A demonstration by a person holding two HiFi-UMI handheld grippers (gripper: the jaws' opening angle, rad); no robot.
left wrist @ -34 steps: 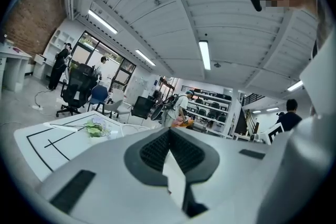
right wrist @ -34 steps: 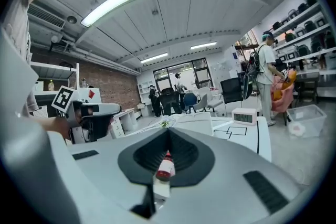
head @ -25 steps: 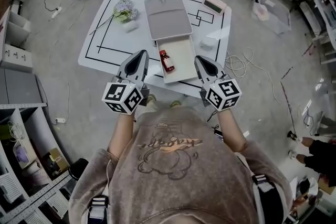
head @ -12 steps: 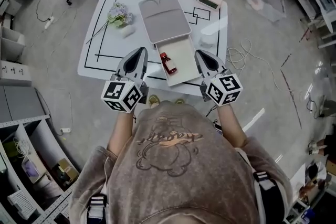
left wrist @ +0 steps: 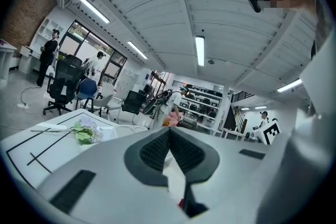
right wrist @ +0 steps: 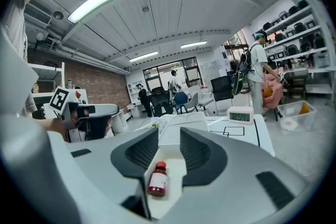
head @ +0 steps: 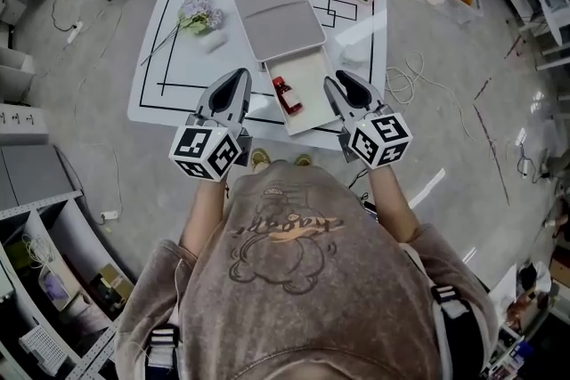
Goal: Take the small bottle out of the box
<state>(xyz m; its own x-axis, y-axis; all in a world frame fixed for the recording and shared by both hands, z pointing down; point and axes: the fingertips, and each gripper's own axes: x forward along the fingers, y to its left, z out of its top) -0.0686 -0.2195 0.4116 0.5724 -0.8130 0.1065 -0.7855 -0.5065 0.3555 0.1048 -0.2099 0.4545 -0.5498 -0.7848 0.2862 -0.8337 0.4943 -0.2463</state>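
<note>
The small bottle lay flat in the open box, cap pointing away, just left of the right gripper, whose empty jaws were opening; the left gripper had its jaws together

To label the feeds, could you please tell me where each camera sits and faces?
Head view: on the head, steeply down at the table; torso, arms show.
Left gripper view: on the shut left claw, facing across the table.
Right gripper view: on the right claw, jaws opening, empty; small bottle ahead.
Shared: head and right views show that bottle.
</note>
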